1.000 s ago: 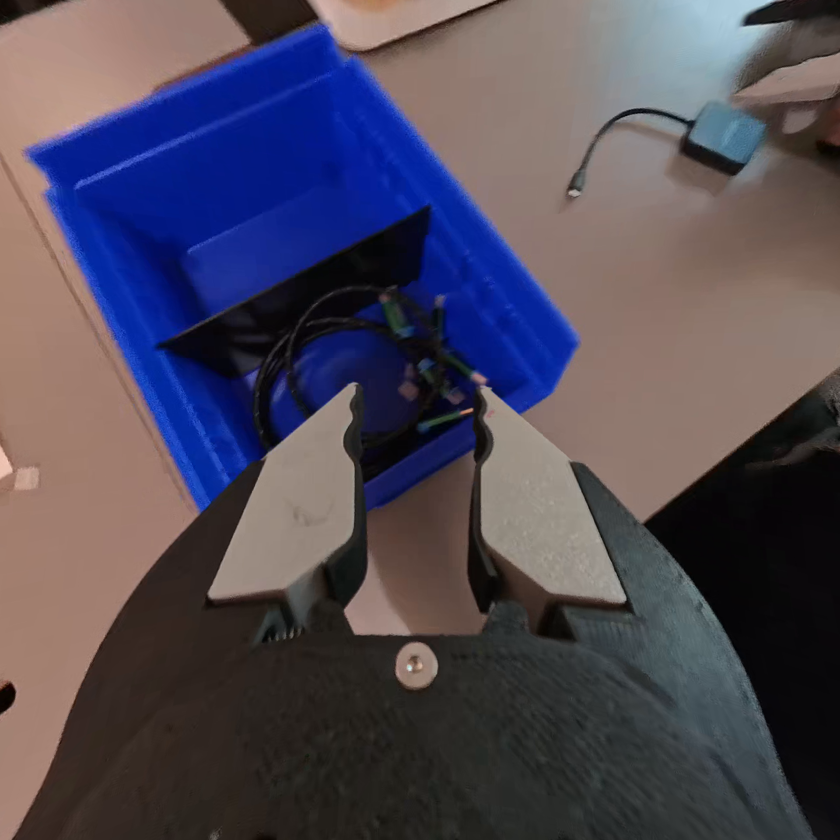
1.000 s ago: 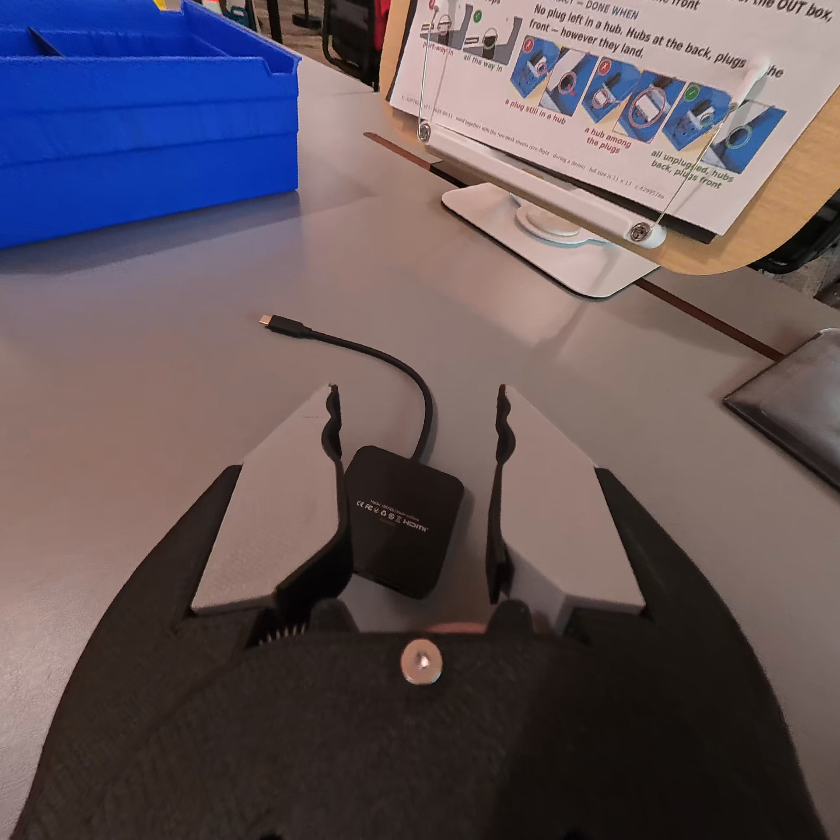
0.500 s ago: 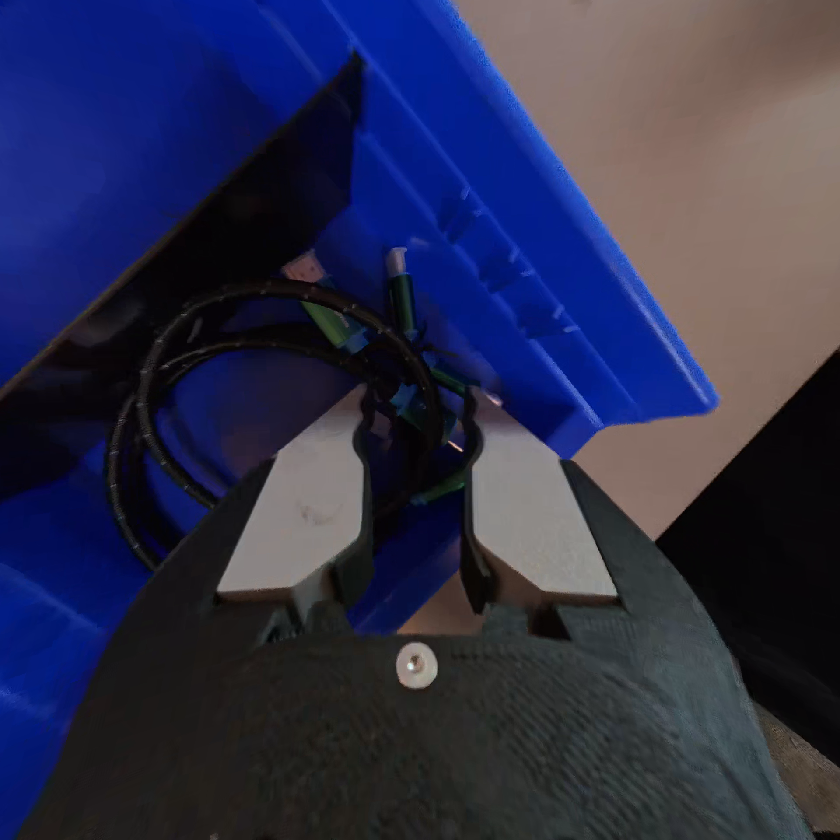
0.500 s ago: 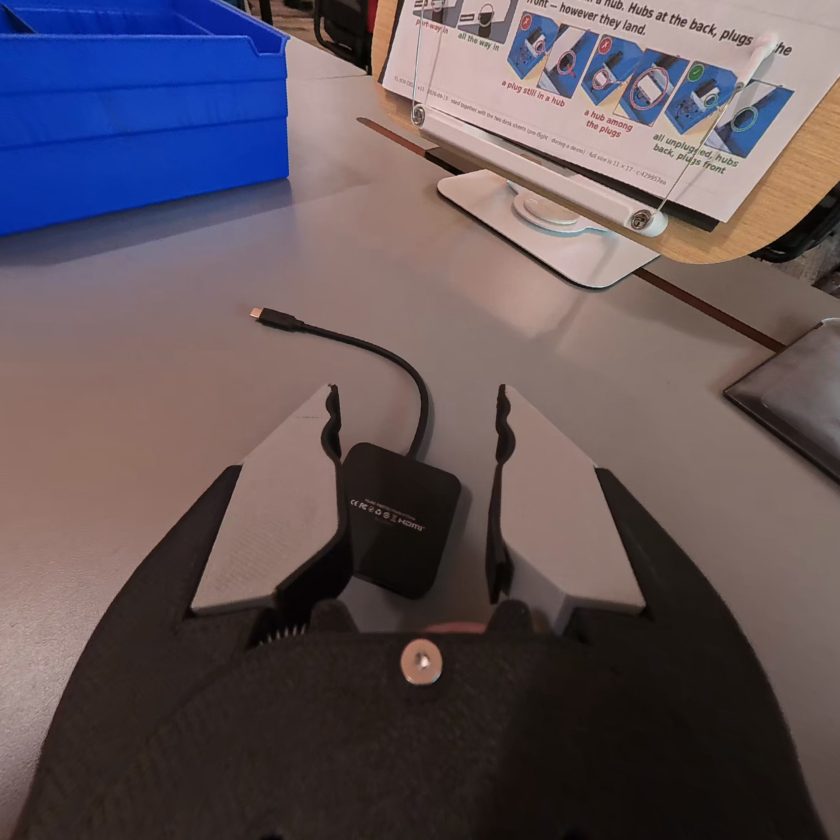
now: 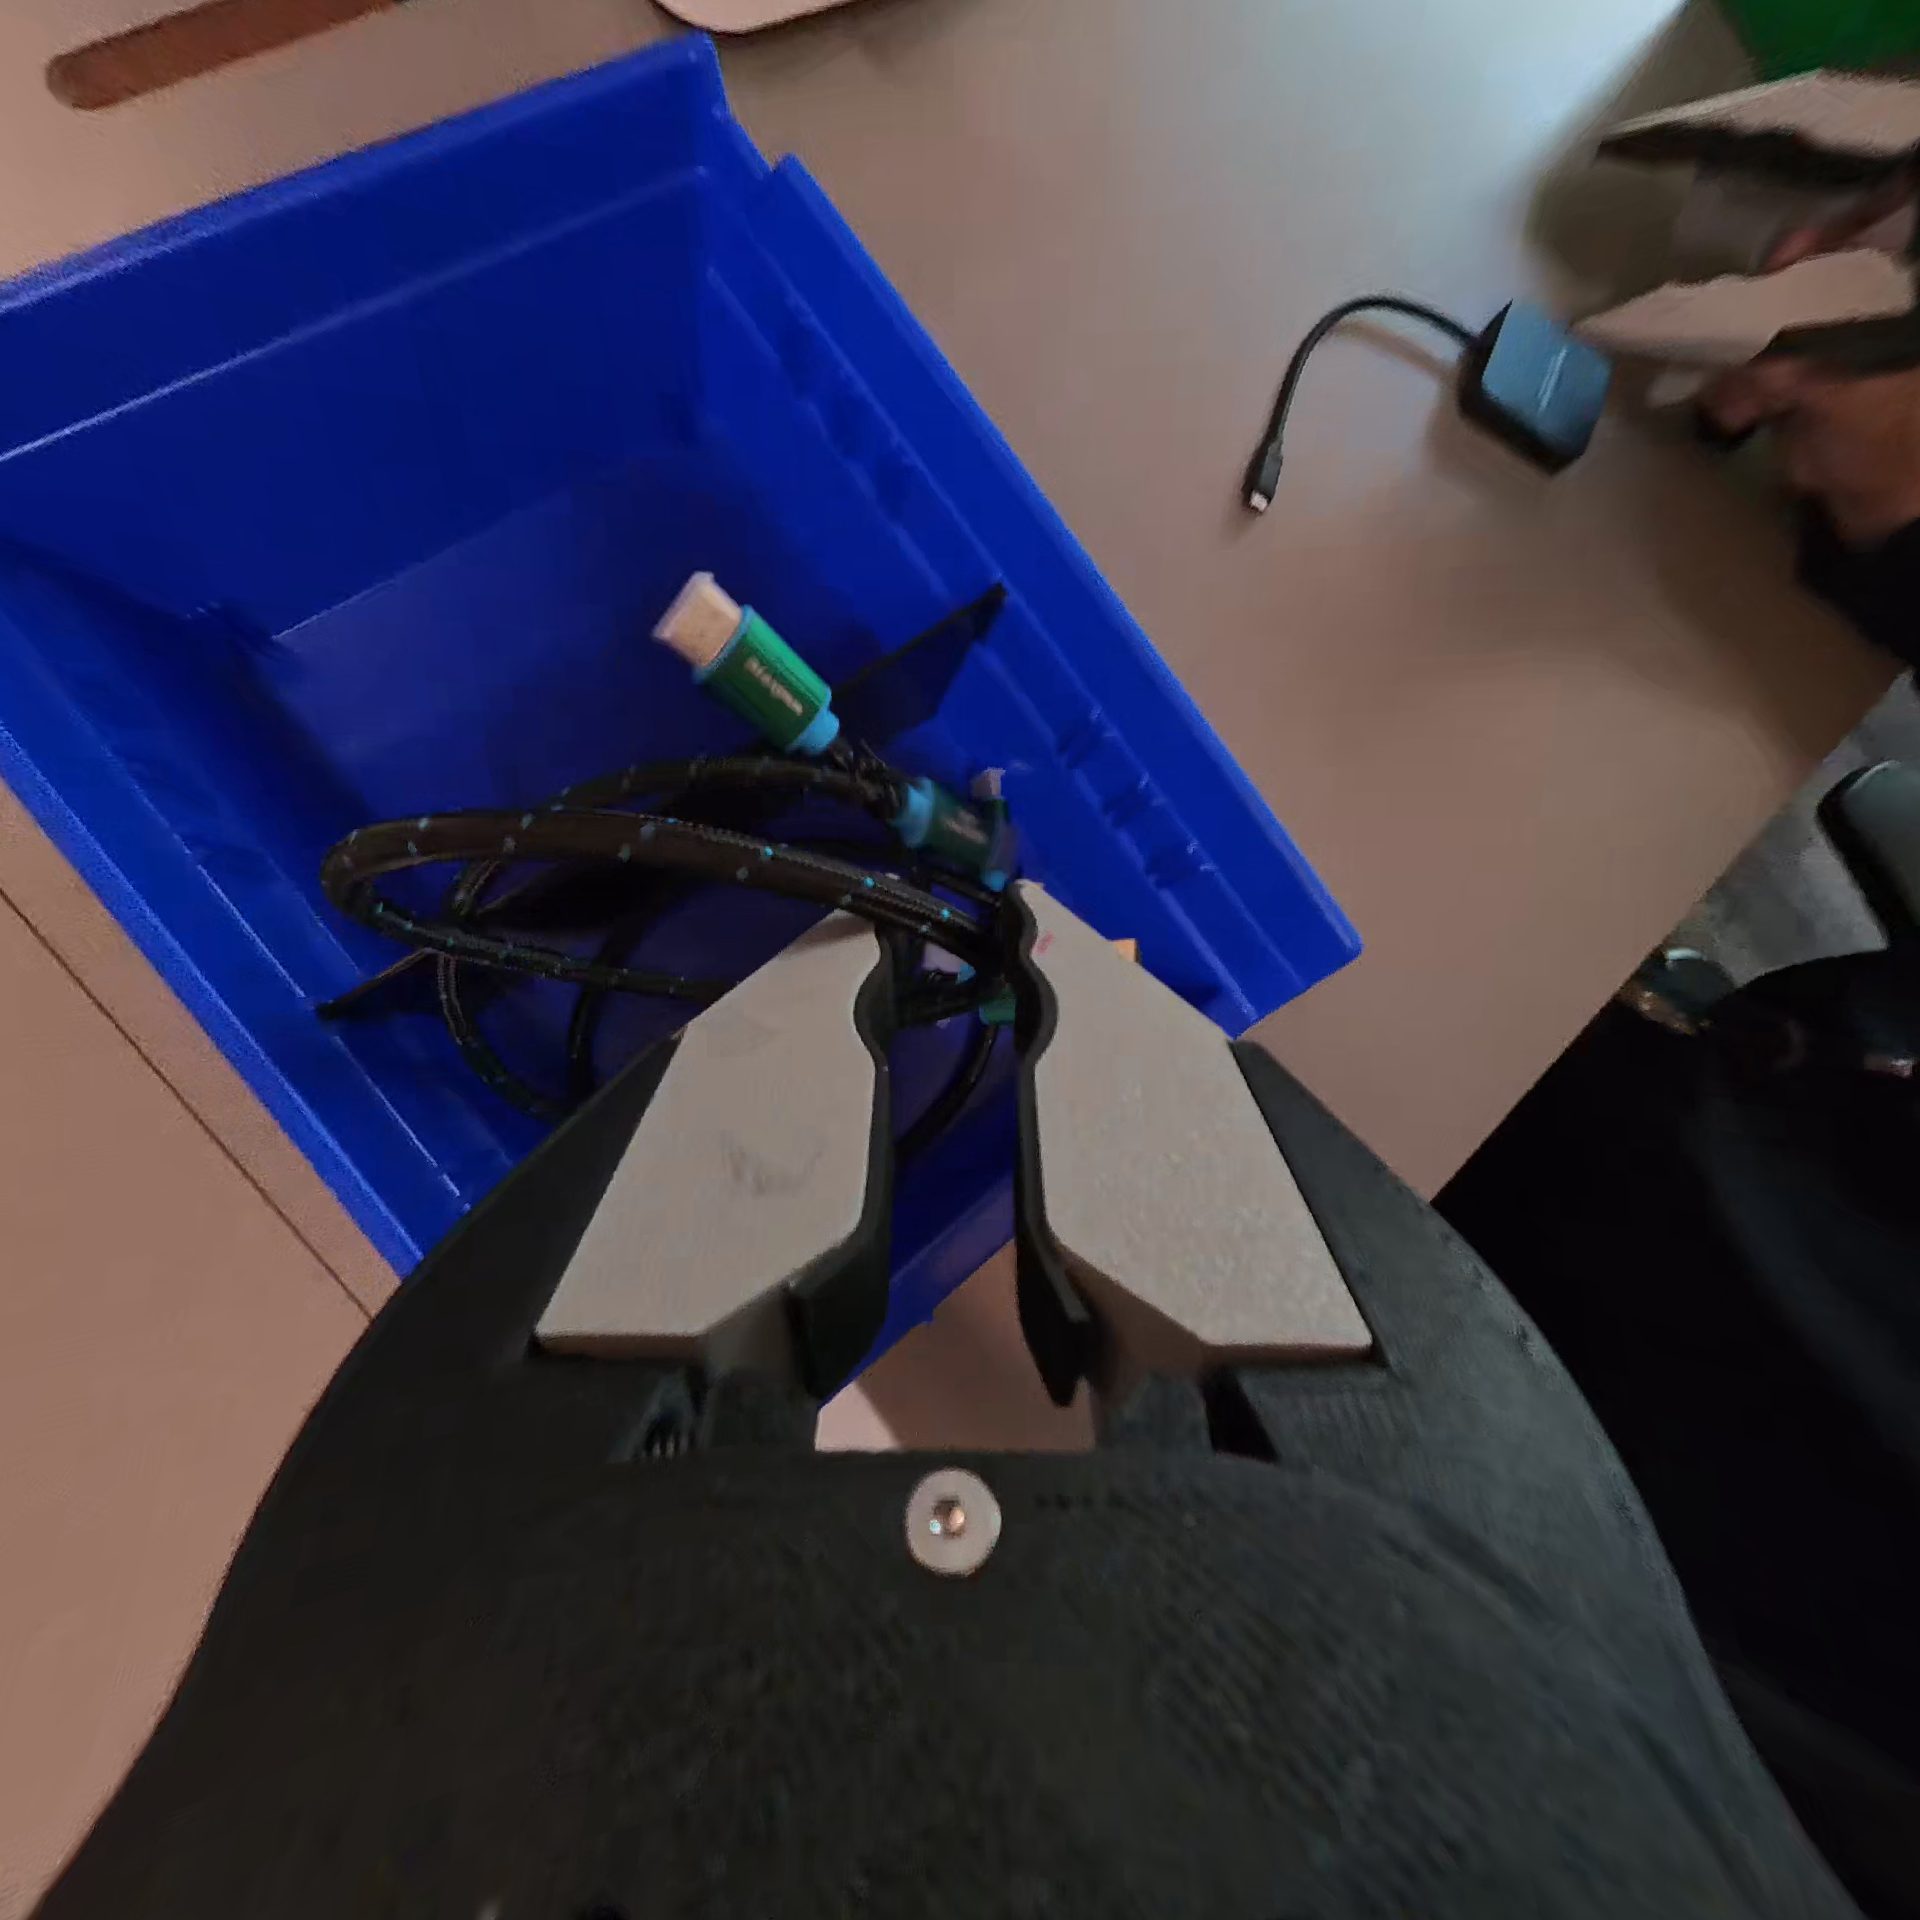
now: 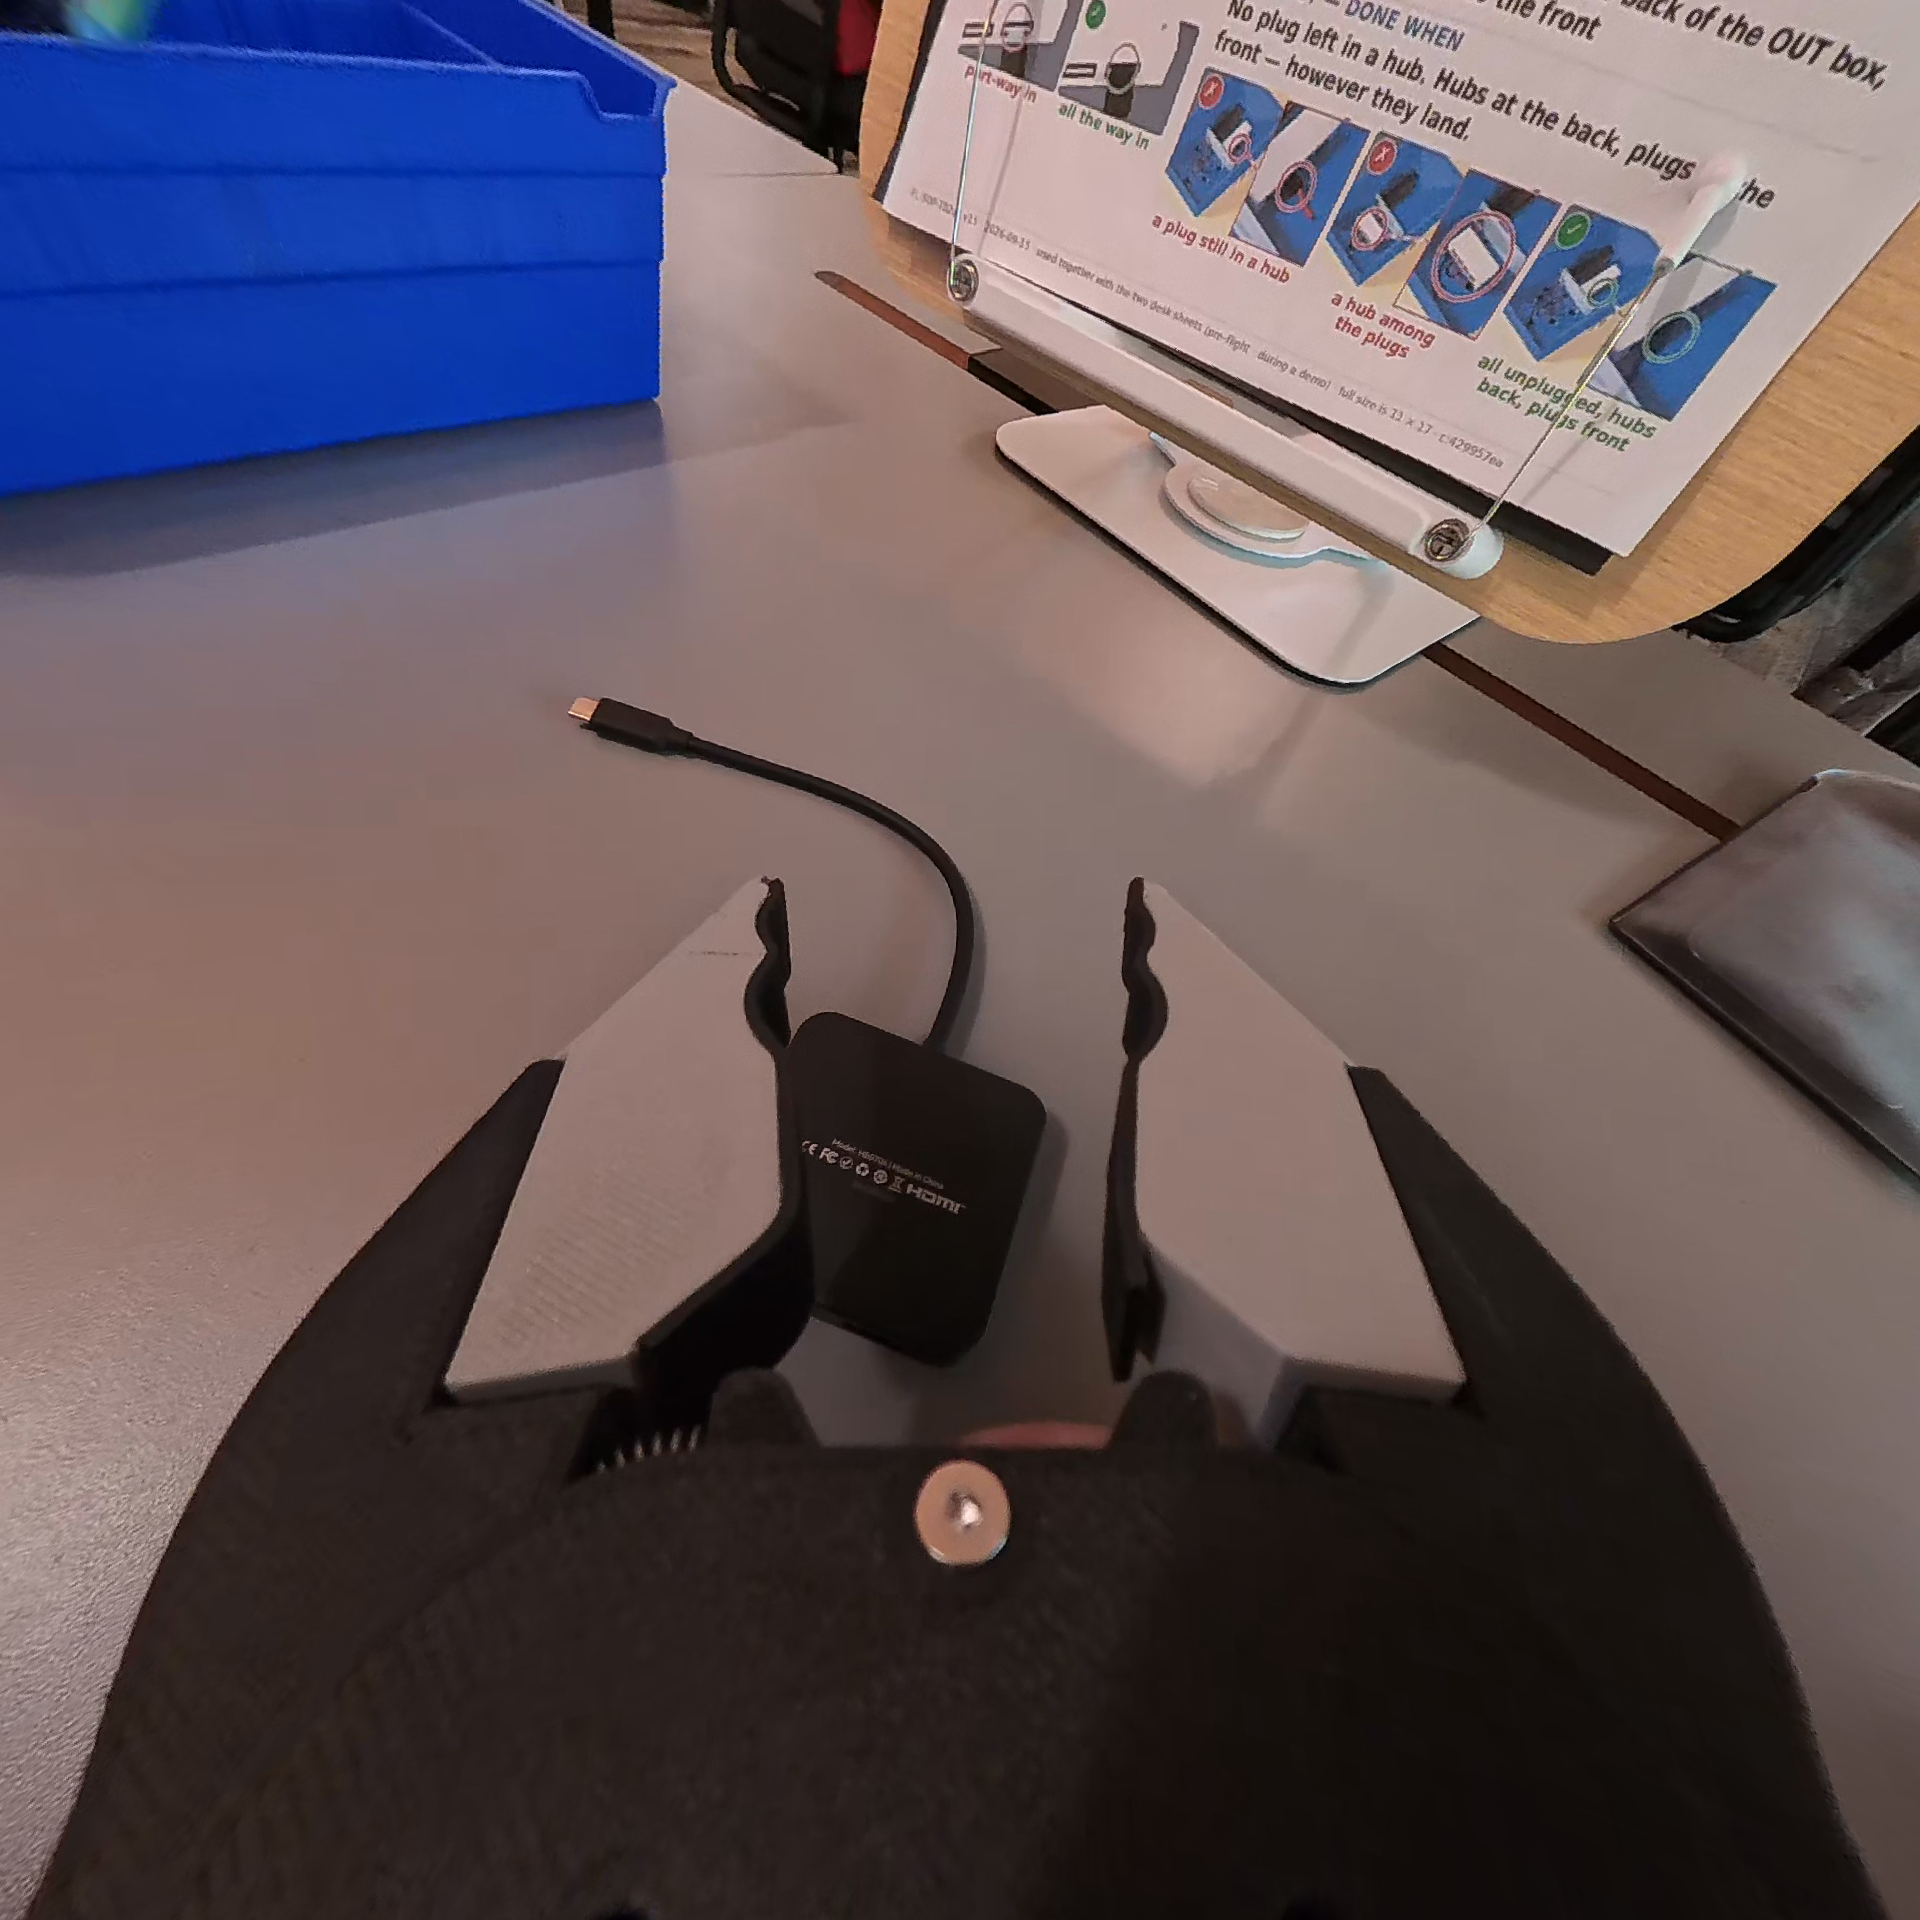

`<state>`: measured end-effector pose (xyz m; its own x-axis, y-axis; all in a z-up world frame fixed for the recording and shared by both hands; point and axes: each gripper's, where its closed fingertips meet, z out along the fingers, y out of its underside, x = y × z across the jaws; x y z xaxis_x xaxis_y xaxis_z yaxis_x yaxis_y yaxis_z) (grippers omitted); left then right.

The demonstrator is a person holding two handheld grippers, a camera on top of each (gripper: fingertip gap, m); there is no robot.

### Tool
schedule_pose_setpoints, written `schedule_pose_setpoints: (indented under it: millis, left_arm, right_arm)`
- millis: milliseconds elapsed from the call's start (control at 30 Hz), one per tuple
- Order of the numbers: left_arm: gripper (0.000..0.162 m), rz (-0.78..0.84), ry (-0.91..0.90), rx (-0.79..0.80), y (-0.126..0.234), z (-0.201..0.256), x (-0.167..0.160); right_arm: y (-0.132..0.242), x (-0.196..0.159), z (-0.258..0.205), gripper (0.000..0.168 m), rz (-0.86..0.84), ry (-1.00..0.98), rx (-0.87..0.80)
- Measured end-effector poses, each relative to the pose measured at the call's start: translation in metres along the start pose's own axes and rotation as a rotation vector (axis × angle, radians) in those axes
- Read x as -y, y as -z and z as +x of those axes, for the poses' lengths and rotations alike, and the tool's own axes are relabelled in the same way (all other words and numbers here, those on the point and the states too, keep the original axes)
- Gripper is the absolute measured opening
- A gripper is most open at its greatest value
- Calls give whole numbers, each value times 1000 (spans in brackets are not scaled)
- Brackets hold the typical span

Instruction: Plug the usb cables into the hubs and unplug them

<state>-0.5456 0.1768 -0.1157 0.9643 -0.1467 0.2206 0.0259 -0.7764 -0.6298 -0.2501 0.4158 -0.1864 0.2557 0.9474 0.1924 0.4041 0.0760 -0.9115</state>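
My left gripper [image 5: 951,935] is shut on a black braided cable [image 5: 623,831] coiled in the front part of a blue bin [image 5: 416,364]. A green plug [image 5: 753,670] on that cable sticks up, and a second green plug [image 5: 951,826] lies near my fingertips. A black divider [image 5: 925,655] crosses the bin. My right gripper [image 6: 951,904] is open over a black hub [image 6: 914,1174] lying flat on the grey table, against the left finger. The hub's short lead ends in a small plug [image 6: 623,719]. The hub also shows in the left wrist view [image 5: 1538,374].
The blue bin [image 6: 312,260] stands at the far left of the right wrist view. A white stand with a printed picture sheet [image 6: 1351,260] stands at the back right. A dark flat pad [image 6: 1808,956] lies at the right. The table edge [image 5: 1558,1091] runs near the bin. Spacing between my two grippers at the tips: around 40 centimeters. My right gripper is the nearer one to the black hub [image 6: 914,1174]: about 6 centimeters, against 40 centimeters. Look for it in the left wrist view [image 5: 1545,364] too.
My left gripper went down into the bin, closed on the braided cable and pulled back up, raising a green plug. My right gripper has stayed open over the hub.
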Motion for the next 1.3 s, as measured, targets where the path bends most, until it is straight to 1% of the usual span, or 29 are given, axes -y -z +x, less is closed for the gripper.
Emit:
schedule_pose_setpoints:
  millis: [67,133,200,233,300,367,467,500,533,567,600,667,733,900,1000,1100,1200,1300]
  left_arm:
    - [12,49,14,9,3,-3,7]
    - [6,75,4,61,5,-8,10]
    - [7,130,-9,90,12,-9,20]
    - [8,166,-6,92,18,-7,27]
    - [7,217,-36,33,32,9,39]
    - [7,227,-189,-98,45,43,43]
    - [9,269,-569,-304,68,104,32]
    - [11,293,-663,-377,76,123,26]
    - [13,304,-702,-420,81,135,22]
    - [12,286,-697,-443,82,140,20]
    - [11,264,-687,-429,80,138,19]
    - [9,251,-693,-350,72,128,21]
    - [5,256,-683,-338,70,125,22]
    - [4,364,-705,-427,88,132,27]
    - [4,392,-721,-396,91,124,26]
    - [4,432,-750,-376,100,130,29]
    - [4,506,-774,-329,108,142,44]
    - [3,664,-753,-265,110,164,77]
  right_arm:
    - [1,1,0,61,6,6,-5]
    - [2,2,1,61,11,9,-12]
    - [3,3,3,60,12,9,-18]
    - [3,2,3,60,12,8,-19]
    - [3,2,4,60,12,7,-19]
    - [3,2,3,60,11,9,-16]
    - [4,5,0,60,15,25,-14]
    - [4,6,-1,60,18,33,-14]
    - [5,7,-2,60,20,41,-15]
    - [5,7,-2,60,20,49,-16]
    - [6,8,-3,60,20,55,-16]
    - [6,9,-5,60,22,64,-15]
    - [6,9,-6,60,23,67,-10]
    - [5,7,-9,60,14,77,-4]
    - [5,8,-9,60,16,83,-7]
    - [6,9,-8,60,21,82,-10]
    - [6,9,-10,64,25,83,1]
    - [7,14,-18,70,54,105,42]
